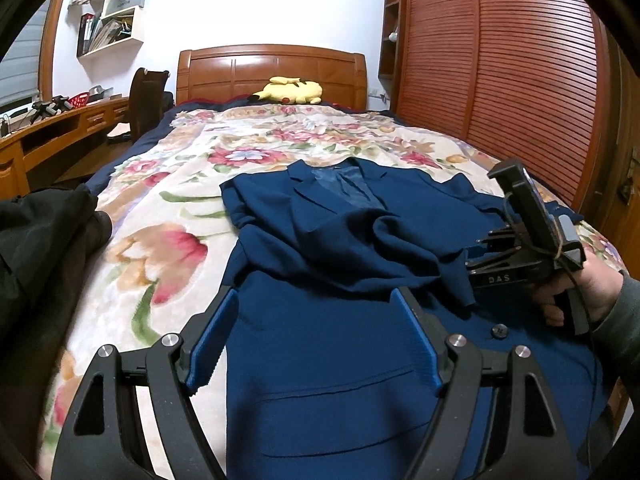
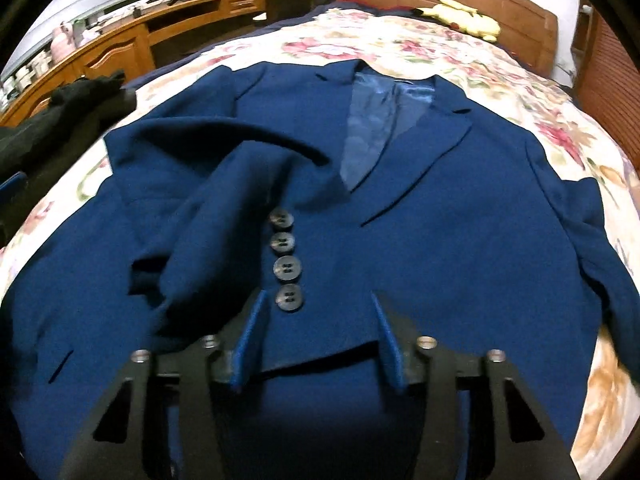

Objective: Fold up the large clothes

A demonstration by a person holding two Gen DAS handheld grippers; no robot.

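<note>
A navy blue suit jacket (image 1: 340,360) lies face up on the floral bedspread (image 1: 160,208), collar toward the headboard. One sleeve (image 2: 224,208) is folded across its chest, and its cuff with several dark buttons (image 2: 288,268) ends between the fingers of my right gripper (image 2: 318,298). That gripper's blue pads stand apart on either side of the cuff and do not press on it. My left gripper (image 1: 316,294) hovers open over the jacket's lower left edge with nothing in it. In the left wrist view a hand (image 1: 592,292) holds the right gripper over the jacket's right side.
A dark garment (image 1: 40,240) lies on the bed's left edge. A yellow plush toy (image 1: 292,90) sits by the wooden headboard (image 1: 272,68). A slatted wardrobe (image 1: 500,80) runs along the right of the bed. A desk (image 1: 60,132) and chair (image 1: 146,100) stand on the left.
</note>
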